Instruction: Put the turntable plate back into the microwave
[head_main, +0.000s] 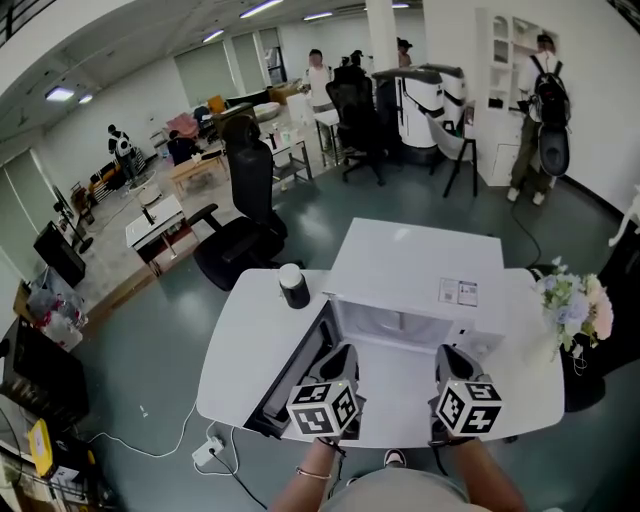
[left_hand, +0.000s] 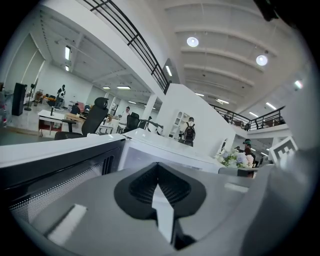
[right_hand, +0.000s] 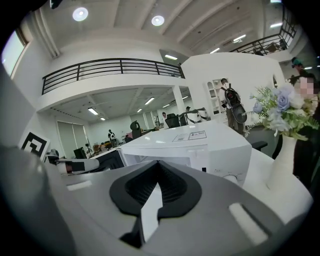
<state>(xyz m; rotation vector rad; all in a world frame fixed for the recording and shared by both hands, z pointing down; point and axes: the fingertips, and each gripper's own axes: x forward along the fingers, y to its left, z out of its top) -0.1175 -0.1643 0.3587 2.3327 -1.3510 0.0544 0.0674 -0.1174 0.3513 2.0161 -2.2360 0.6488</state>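
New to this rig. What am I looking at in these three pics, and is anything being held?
No robot here: a person holds a hand-held claw in each hand. The head view comes from a camera on the person's head, looking down; the other two cameras ride on the claws. The left claw and right claw, each carrying a marker cube, point at a white microwave with its door open, on a white table. A dark cup and a vase of flowers stand there too. Both claws are shut, holding nothing I can see.
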